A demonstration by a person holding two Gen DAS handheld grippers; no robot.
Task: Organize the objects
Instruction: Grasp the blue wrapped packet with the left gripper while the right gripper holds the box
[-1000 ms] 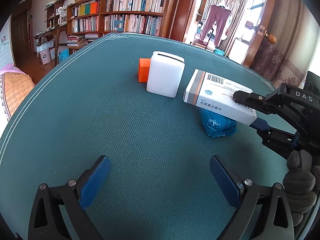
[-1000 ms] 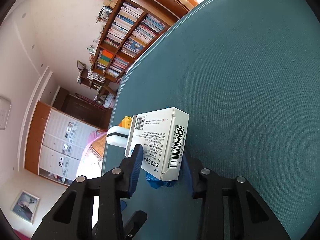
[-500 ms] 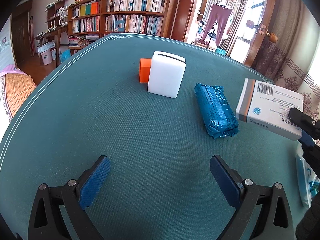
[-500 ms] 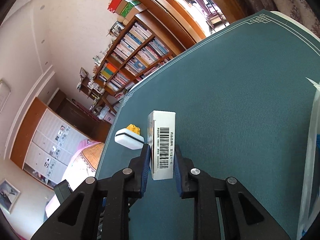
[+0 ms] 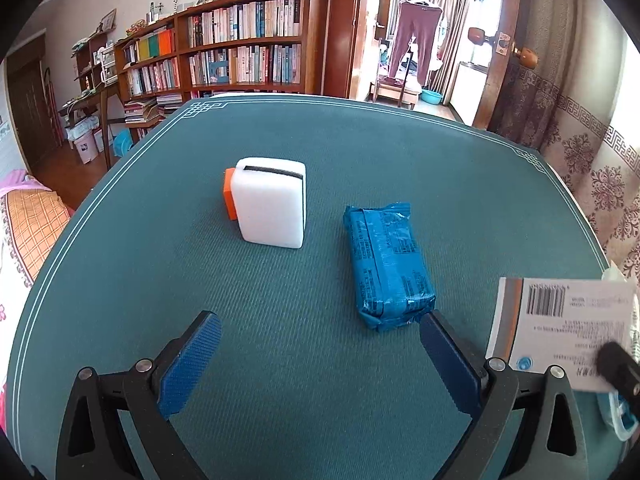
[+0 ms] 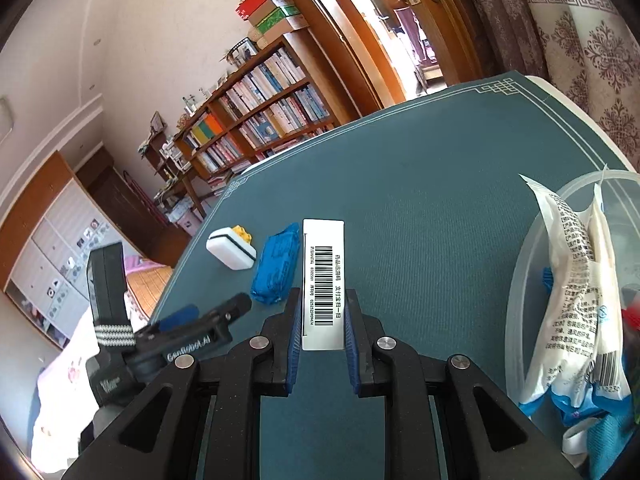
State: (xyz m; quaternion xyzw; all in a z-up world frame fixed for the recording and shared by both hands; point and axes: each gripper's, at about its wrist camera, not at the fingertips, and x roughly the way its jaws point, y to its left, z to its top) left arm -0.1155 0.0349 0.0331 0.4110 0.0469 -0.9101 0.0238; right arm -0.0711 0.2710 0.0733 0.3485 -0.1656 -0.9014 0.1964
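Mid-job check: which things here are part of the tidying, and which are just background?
Job:
medicine box, clamped in the right gripper
blue packet on the table
white block and orange brick
clear tub holding sachets
left gripper, open

Background:
bookshelf
hanging trousers

White medicine box (image 6: 323, 280) — held edge-on.

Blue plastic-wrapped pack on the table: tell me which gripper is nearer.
Left. The left gripper hovers open just short of the blue plastic-wrapped pack; the right gripper, clamping a white medicine box, is farther off.
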